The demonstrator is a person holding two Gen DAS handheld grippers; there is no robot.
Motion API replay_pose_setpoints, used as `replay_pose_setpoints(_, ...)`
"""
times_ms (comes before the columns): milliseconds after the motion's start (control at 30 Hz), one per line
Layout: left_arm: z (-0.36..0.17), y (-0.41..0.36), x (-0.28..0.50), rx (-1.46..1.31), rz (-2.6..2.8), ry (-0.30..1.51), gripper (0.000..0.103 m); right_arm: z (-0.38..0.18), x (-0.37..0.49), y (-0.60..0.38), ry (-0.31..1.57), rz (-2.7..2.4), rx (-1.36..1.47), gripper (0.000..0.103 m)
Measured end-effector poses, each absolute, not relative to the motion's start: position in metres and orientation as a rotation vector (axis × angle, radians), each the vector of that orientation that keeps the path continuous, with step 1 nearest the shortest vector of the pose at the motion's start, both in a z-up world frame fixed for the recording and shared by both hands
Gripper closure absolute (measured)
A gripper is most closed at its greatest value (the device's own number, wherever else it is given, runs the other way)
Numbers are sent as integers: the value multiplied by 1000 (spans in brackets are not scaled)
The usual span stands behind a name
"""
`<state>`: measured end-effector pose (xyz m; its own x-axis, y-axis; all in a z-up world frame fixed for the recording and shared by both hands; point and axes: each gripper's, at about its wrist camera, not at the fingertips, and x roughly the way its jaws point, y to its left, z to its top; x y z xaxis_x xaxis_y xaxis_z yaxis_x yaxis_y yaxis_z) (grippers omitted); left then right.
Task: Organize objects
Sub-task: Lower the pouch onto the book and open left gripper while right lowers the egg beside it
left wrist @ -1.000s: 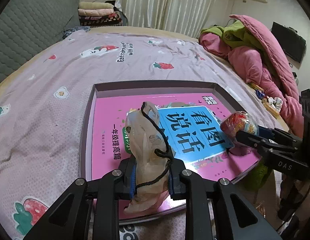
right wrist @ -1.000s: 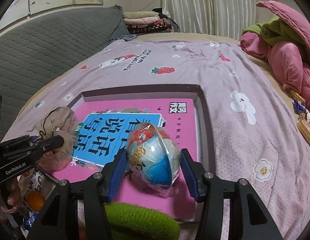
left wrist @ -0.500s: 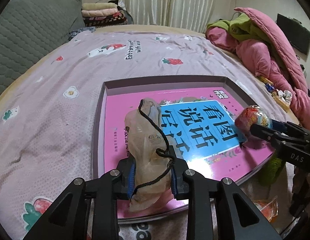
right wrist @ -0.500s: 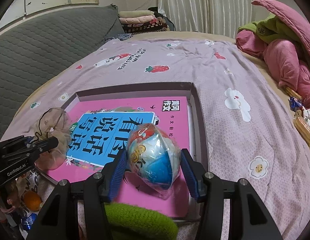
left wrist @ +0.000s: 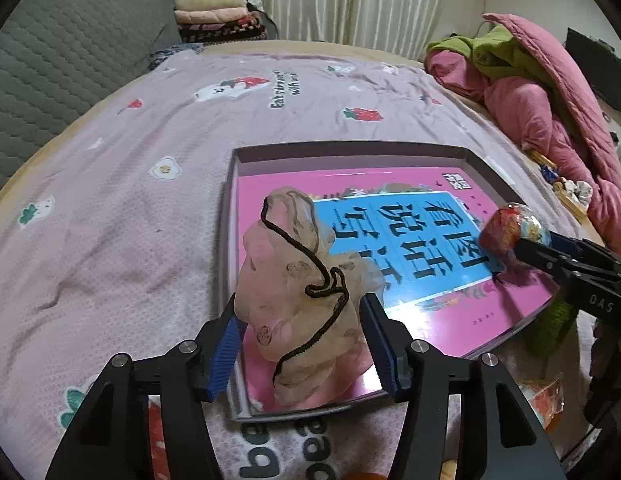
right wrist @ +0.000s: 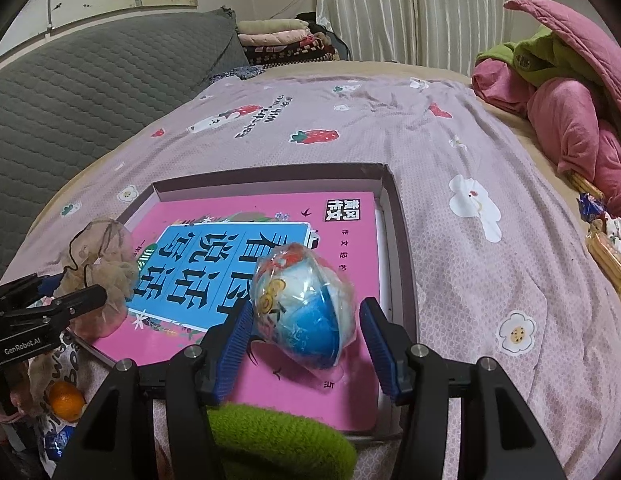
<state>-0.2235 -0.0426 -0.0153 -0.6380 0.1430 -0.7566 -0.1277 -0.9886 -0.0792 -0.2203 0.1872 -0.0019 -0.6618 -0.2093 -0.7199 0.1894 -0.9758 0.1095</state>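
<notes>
both jaws stand spread. the left gripper [left wrist: 300,340] brackets the mesh pouch [left wrist: 302,300] and the right gripper [right wrist: 304,340] brackets the wrapped ball [right wrist: 306,308], neither squeezed, both resting on the pink book [right wrist: 342,392]. the ball may roll off once uncaged.

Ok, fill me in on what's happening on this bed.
A person is tidying small items into a shallow box on the bed, which already holds a pink book. The left hand-held gripper has its fingers spread around a sheer drawstring pouch lying on the book's near corner. The right hand-held gripper is open too, with a plastic-wrapped ball sitting on the book between its fingers. Both items look just set down.
</notes>
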Motion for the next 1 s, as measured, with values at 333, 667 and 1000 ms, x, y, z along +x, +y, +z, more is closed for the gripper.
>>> replay_pose_setpoints(333, -8, -37, -216, -1219, 2749, 65, 38, 4, -217, 190, -35, -2714, 1133, 42)
replay_pose_setpoints(667, -6, -49, -210, -1261, 2763, 45, 37, 10, -214, 188, -16, -2716, 1101, 41)
replay_pose_setpoints(1000, -12, -43, -201, -1287, 2755, 18, 35, 16, -209, 185, -1, -2717, 1069, 34)
